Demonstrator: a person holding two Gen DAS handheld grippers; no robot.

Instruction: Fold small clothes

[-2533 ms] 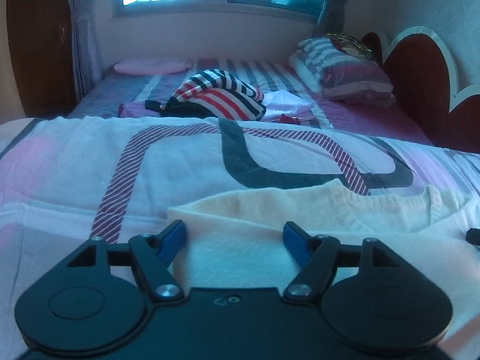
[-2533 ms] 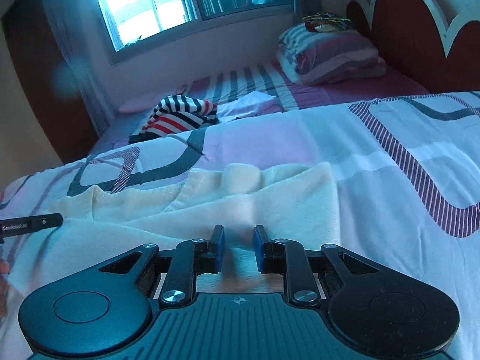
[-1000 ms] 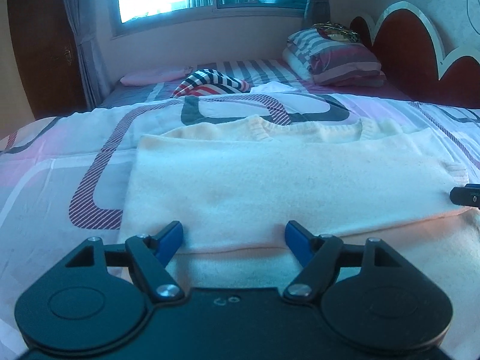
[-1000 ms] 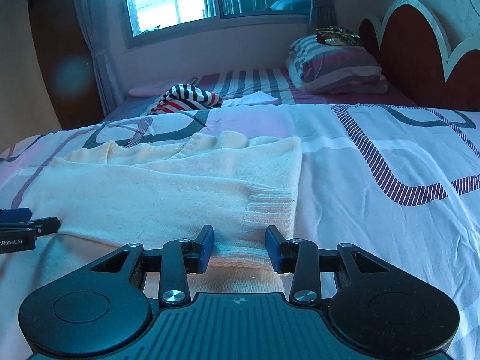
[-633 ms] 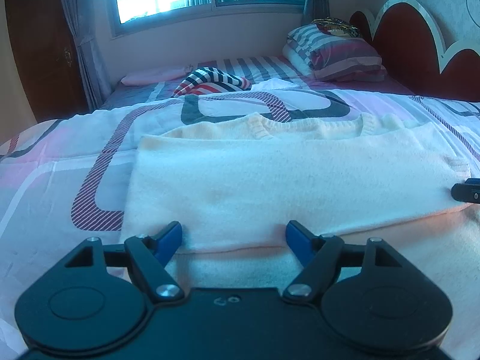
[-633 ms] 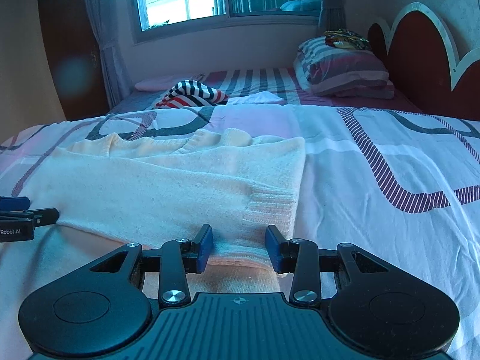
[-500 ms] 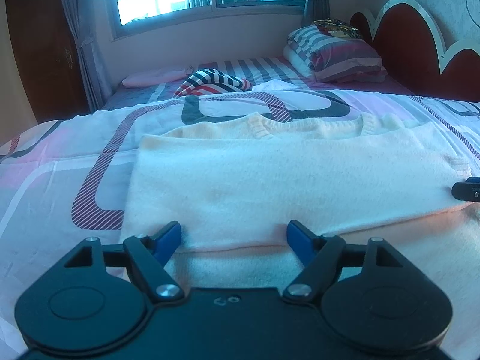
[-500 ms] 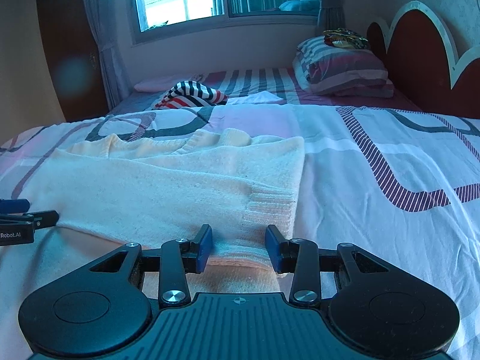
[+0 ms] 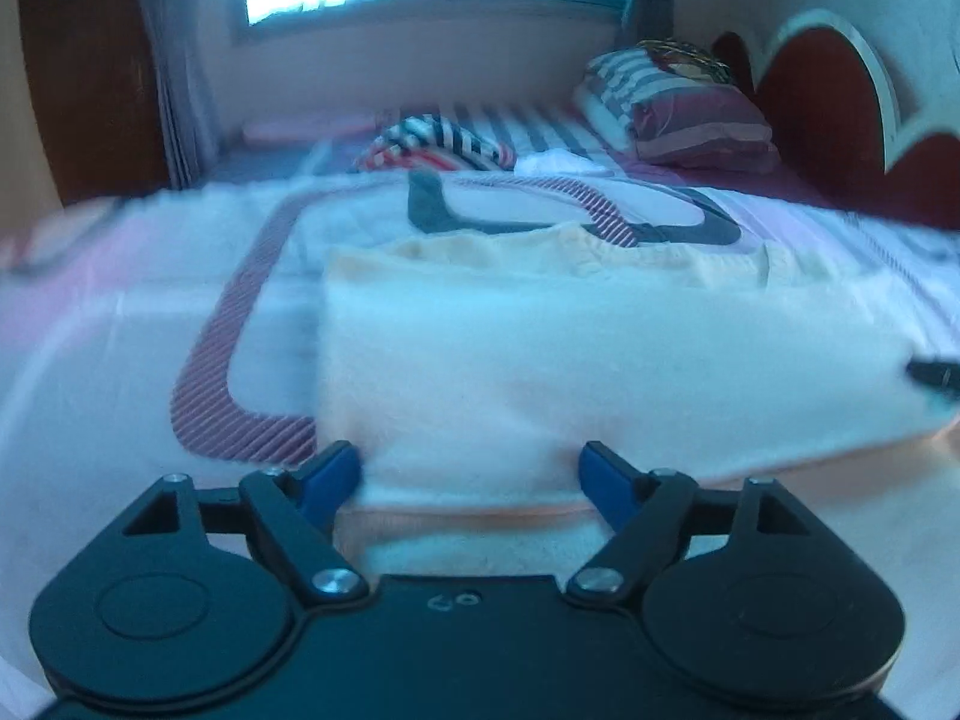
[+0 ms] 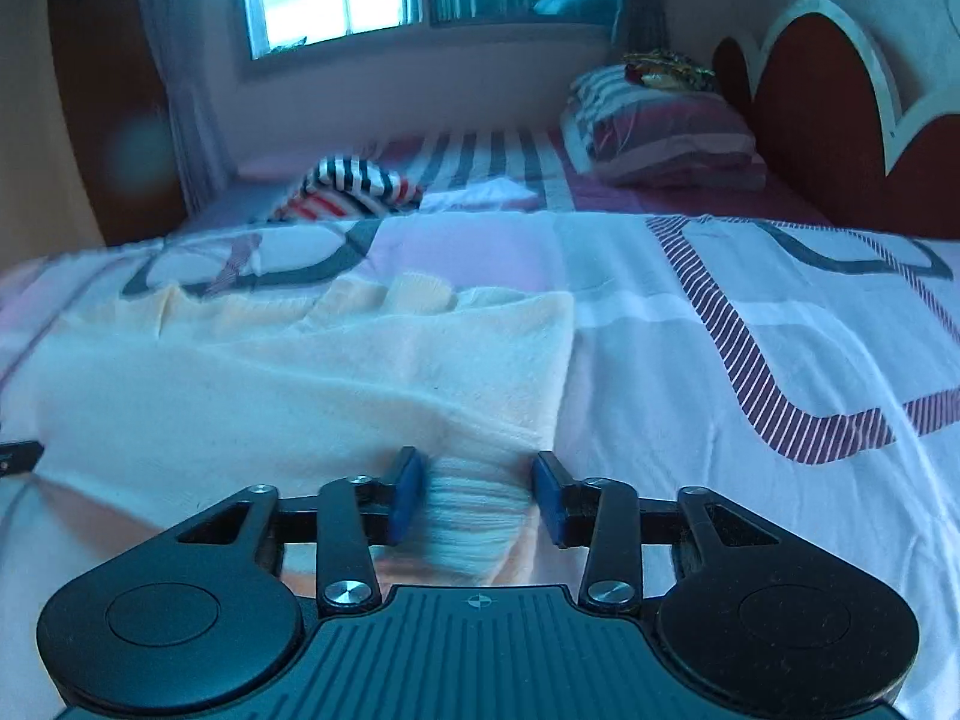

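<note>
I am working a pair of hand-held grippers over a bed, folding a cream knitted sweater (image 9: 600,372) that lies flat on a white bedspread (image 10: 750,312) patterned with striped and grey bands. The sweater sits in the near middle of the bed, already doubled over once, its top layer lying across the lower one with the neckline at the far edge. In the left wrist view, the left gripper (image 9: 468,468) sits at the near edge of that fold with its jaws opening; the blue fingertips (image 9: 329,471) stand wide on either side of the cloth and do not pinch it. In the right wrist view, the right gripper (image 10: 474,489) is at the ribbed hem near the sweater's right edge, its jaws also opening, the ribbing lying between the blue pads without being pressed. My reading is that a fold has just been laid down and both grippers are letting go. The next move, I judge, calls for a fresh grip on one side to bring it across. A striped garment (image 10: 354,186) and pillows (image 10: 660,132) lie well apart at the far end. Both views are blurred; I can make out faint marks on the left gripper's body, but no legible writing or brand.
</note>
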